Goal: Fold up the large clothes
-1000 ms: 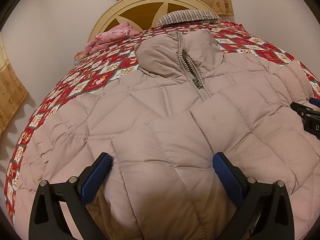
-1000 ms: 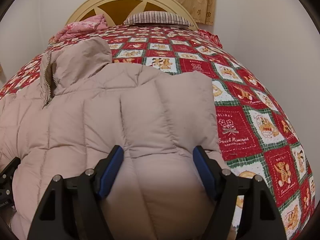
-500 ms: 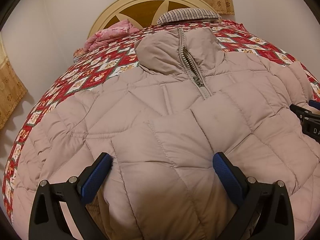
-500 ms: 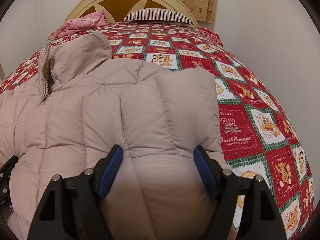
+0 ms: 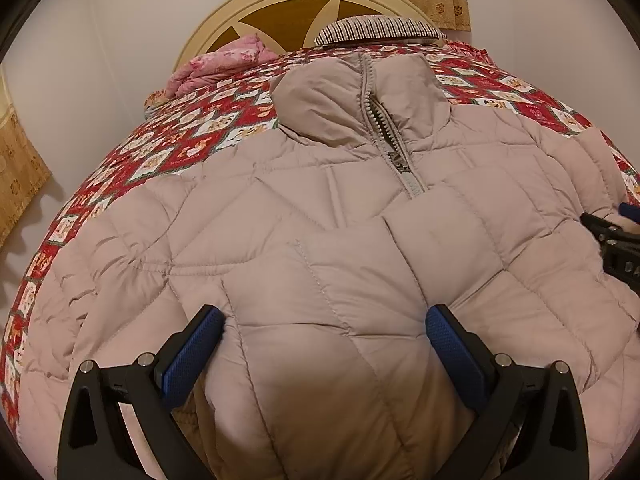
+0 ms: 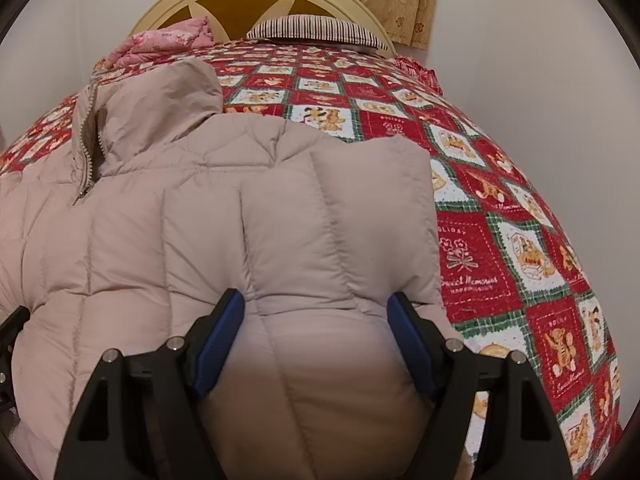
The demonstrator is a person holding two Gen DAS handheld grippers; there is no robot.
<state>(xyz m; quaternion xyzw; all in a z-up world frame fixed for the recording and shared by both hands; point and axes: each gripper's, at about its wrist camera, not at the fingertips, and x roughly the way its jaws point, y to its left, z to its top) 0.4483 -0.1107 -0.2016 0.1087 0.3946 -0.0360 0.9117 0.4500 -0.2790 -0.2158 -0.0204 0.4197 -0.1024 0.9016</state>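
Beige puffer jacket (image 5: 340,240) lies front-up on the red patchwork quilt (image 6: 500,240) of the bed, collar (image 5: 360,92) toward the headboard (image 5: 304,12), zipper (image 5: 394,148) partly open at the neck. Left gripper (image 5: 324,332) spread wide, blue pads (image 5: 192,356) flanking a bulge of the jacket's lower front. Right gripper (image 6: 316,320) also spread, pads either side of the folded-in sleeve panel near the jacket's right edge. Bare quilt shows right of that edge and past the collar. Striped pillow (image 6: 316,32) and pink blanket (image 5: 224,64) sit at the headboard, well apart from the jacket.
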